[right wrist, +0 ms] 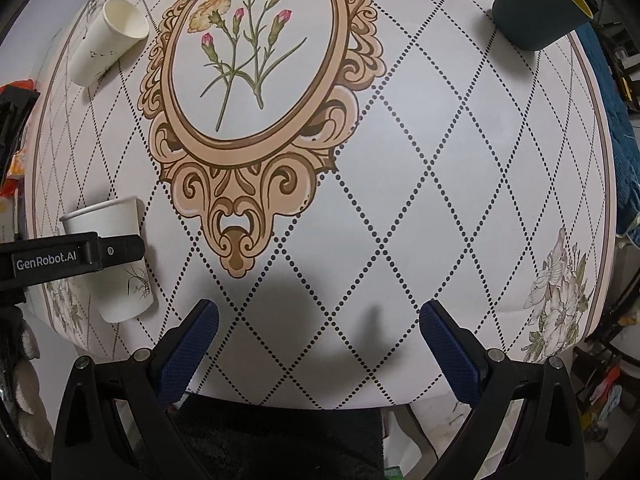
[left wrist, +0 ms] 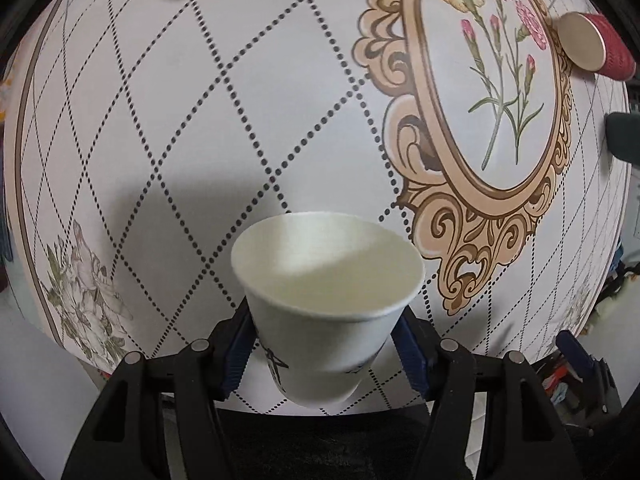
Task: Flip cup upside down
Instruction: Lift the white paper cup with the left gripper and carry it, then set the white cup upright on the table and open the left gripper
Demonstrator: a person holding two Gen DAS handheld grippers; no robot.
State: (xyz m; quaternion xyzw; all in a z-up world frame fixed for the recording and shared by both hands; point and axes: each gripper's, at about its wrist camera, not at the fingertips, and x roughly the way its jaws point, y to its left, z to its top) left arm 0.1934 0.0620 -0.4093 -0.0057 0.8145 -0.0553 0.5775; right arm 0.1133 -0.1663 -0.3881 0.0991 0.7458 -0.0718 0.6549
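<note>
The left gripper is squeezing the white paper cup by its sides, near the table's front edge. The cup is looking light and easy to squash, so a soft hold around the middle is best. The right gripper is hanging wide apart, holding nothing.

Patterned table: teal cup (upright), red cup.

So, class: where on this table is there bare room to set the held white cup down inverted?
Free: the diamond-patterned cloth between the floral medallion and the peony print, ahead of the right gripper. Crowded: the far edge, with the teal cup and lying white cup.
</note>
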